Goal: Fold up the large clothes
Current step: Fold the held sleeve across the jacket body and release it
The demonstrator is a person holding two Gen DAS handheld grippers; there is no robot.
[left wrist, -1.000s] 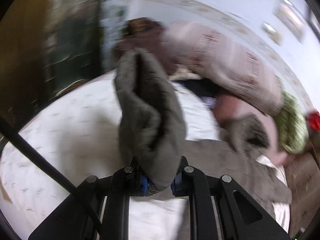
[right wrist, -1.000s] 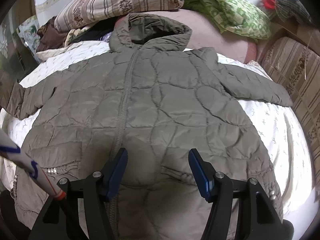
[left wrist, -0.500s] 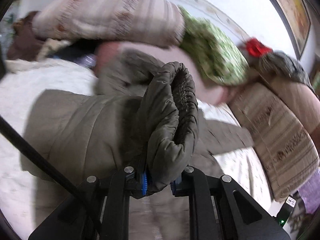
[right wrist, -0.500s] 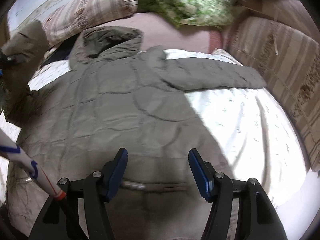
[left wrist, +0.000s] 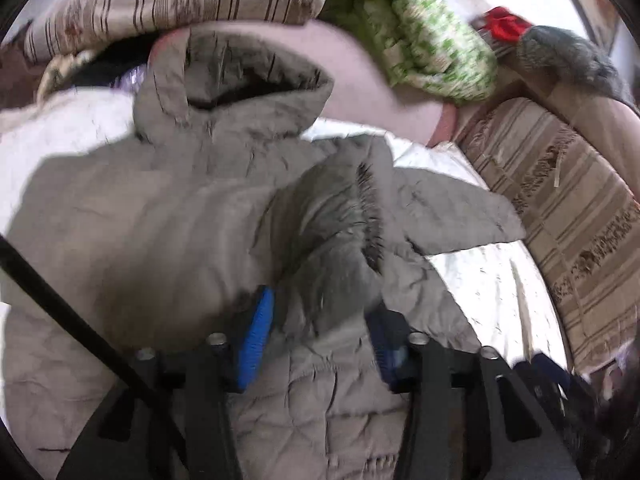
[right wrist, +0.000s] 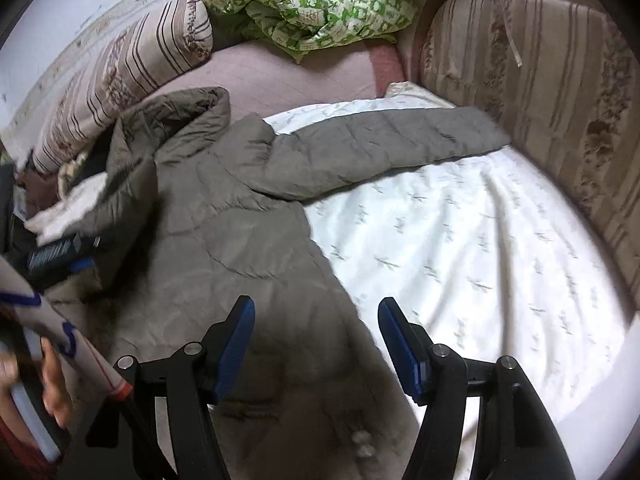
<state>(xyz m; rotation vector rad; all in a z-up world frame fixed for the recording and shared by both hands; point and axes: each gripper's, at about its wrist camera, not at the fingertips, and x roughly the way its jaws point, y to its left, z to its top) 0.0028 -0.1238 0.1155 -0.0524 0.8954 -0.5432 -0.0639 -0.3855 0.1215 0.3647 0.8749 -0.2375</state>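
An olive quilted hooded jacket (left wrist: 140,240) lies front up on the bed, hood (left wrist: 240,92) toward the pillows. In the left wrist view its left sleeve cuff (left wrist: 332,248) is folded across the chest and lies between the blue pads of my left gripper (left wrist: 320,340). Those jaws are opening and the pads stand off the cloth. In the right wrist view the jacket (right wrist: 224,240) fills the left half, with its other sleeve (right wrist: 380,148) stretched out to the right over the sheet. My right gripper (right wrist: 316,320) hovers over the jacket's side edge, jaws opening, nothing between them.
A striped pillow (right wrist: 120,72) and a green patterned quilt (right wrist: 312,4) lie at the head of the bed. A striped padded wall (right wrist: 540,92) borders the right side. White sheet (right wrist: 460,260) shows right of the jacket. A person's hand (right wrist: 52,384) is at lower left.
My left gripper carried the sleeve cuff from the far left across onto the jacket's chest, then its jaws parted. My right gripper swung right, toward the outstretched sleeve and bare sheet.
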